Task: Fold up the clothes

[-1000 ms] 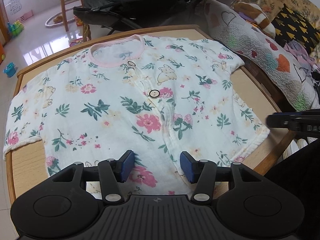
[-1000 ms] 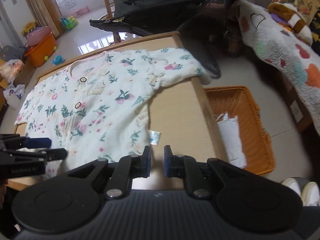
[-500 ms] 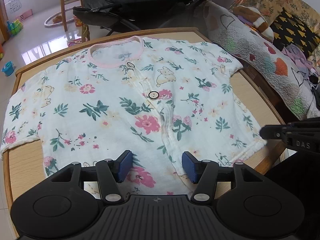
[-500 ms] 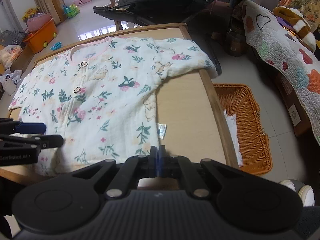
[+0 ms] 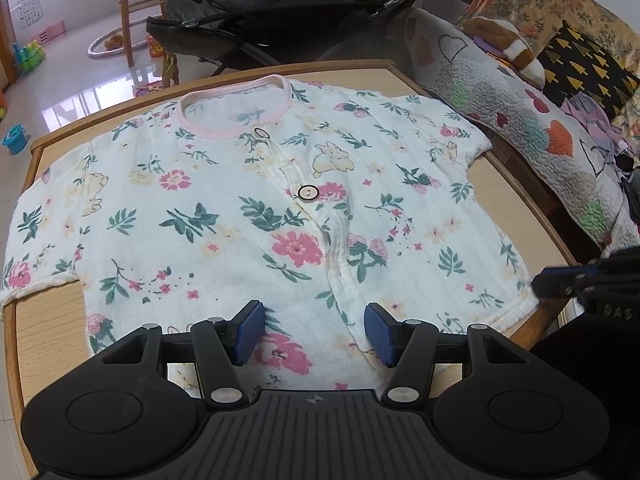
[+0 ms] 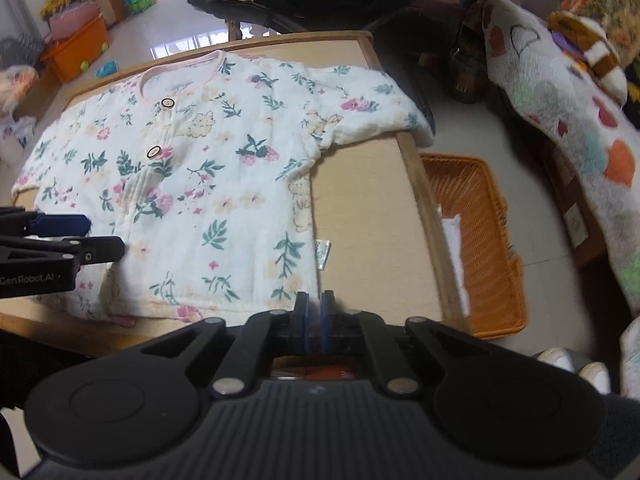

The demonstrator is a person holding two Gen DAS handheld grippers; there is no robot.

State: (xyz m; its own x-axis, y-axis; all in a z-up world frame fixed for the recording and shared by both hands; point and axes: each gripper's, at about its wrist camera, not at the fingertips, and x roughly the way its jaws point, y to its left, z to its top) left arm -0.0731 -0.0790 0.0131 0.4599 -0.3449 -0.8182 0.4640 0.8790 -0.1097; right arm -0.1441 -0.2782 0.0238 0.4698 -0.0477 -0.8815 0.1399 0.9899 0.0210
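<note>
A white floral baby shirt [image 5: 280, 208] with a pink collar lies spread flat, front up, on a wooden table [image 5: 508, 184]. My left gripper [image 5: 314, 334] hovers open over the middle of the near hem, nothing between its blue pads. In the right wrist view the shirt [image 5: 208, 184] fills the table's left side. My right gripper [image 6: 314, 312] sits at the hem's near right corner. Its jaws are almost together and easing open slightly, with a sliver of pale hem pinched between them. From the left wrist view, the right gripper's tip [image 5: 538, 282] meets that same corner.
An orange wicker basket [image 6: 480, 240] holding white cloth stands on the floor right of the table. A quilted sofa cover [image 5: 520, 120] runs along the right side. A black stroller [image 5: 300, 12] stands behind the table. Bare table top [image 6: 360, 208] shows right of the shirt.
The right gripper's jaws went from narrowly open to shut and came onto the hem's right corner. The left gripper stayed in place, open.
</note>
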